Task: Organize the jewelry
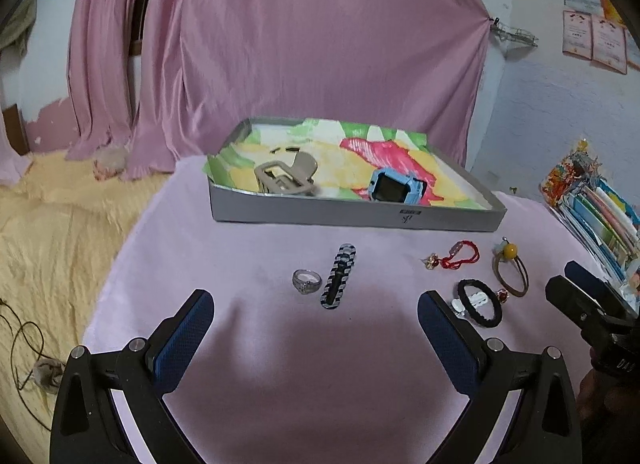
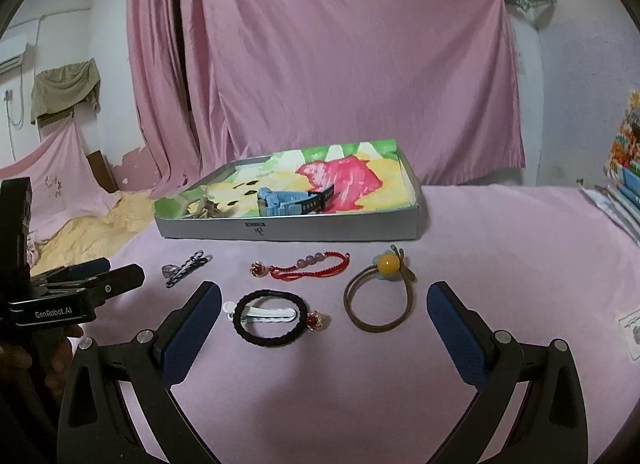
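A soft pale-pink cloth covers the work surface, with a yellow fleecy blanket lying to the left and a glossy pink curtain hanging across the far wall. Framed certificates hang on the white wall at far right; their print is too small to read.

At the far middle sits a shallow grey cardboard tray, lined with bright green, yellow and red patterned paper and carrying a small dark label on its near wall that cannot be read. Inside lie a beige plastic claw clip on the left and a blue square-faced watch to its right.

On the cloth near the tray lie a silver ring, just beside a black-and-white striped hair clip, then a red cord bracelet with beads, a brown hair tie with a yellow ball, and a black fabric hair tie ringed around a white barrette, with a small red-stone charm touching it.

The left gripper and the right gripper both hover with blue-padded fingers spread wide, grasping nothing. "GenRobot.AI" is printed on the left gripper's body.
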`<state>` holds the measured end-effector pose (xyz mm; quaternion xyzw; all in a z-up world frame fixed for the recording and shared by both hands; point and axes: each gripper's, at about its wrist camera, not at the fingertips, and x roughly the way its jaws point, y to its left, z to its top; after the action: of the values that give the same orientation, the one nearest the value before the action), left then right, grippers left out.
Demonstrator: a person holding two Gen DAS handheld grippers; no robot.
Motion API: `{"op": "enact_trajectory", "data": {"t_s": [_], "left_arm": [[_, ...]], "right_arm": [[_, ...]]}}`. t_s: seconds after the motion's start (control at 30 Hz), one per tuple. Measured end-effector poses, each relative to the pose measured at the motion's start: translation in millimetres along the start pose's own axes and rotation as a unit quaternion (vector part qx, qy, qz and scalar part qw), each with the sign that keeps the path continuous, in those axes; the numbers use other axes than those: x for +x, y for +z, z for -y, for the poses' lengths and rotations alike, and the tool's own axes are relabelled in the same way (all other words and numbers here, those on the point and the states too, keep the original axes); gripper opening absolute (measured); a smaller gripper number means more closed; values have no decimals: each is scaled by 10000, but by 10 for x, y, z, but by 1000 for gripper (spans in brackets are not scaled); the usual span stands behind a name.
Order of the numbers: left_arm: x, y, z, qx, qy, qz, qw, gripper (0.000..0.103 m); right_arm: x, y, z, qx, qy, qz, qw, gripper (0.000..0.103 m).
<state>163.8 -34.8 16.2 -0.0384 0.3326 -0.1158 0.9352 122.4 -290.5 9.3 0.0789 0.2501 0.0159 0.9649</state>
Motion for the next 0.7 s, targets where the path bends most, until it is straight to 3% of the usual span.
{"op": "enact_trajectory", "data": {"t_s": [0.1,0.2,0.3,0.37,0.7], "left_arm": [[61,29,-32,-58,-21,-152,9999,102],[117,55,-67,-157,-60,-298,9994,101],[192,73,-87,-202,-88,-505,9985,88],[248,72,-103,-231,-114,-645,9976,81],[417,162,-176,-298,-59,-906,9954,61]], "right_arm": [[43,8,-7,12,14,-119,9999,95],[109,4,-56,-105,-3,-310,9995,74],[183,-12,-75,-101,10,-560,9984,57],[241,-37,-79,-80,7,-741,9972,39],[469,-61,-89,-31,-203,-1336,9908,25]]}}
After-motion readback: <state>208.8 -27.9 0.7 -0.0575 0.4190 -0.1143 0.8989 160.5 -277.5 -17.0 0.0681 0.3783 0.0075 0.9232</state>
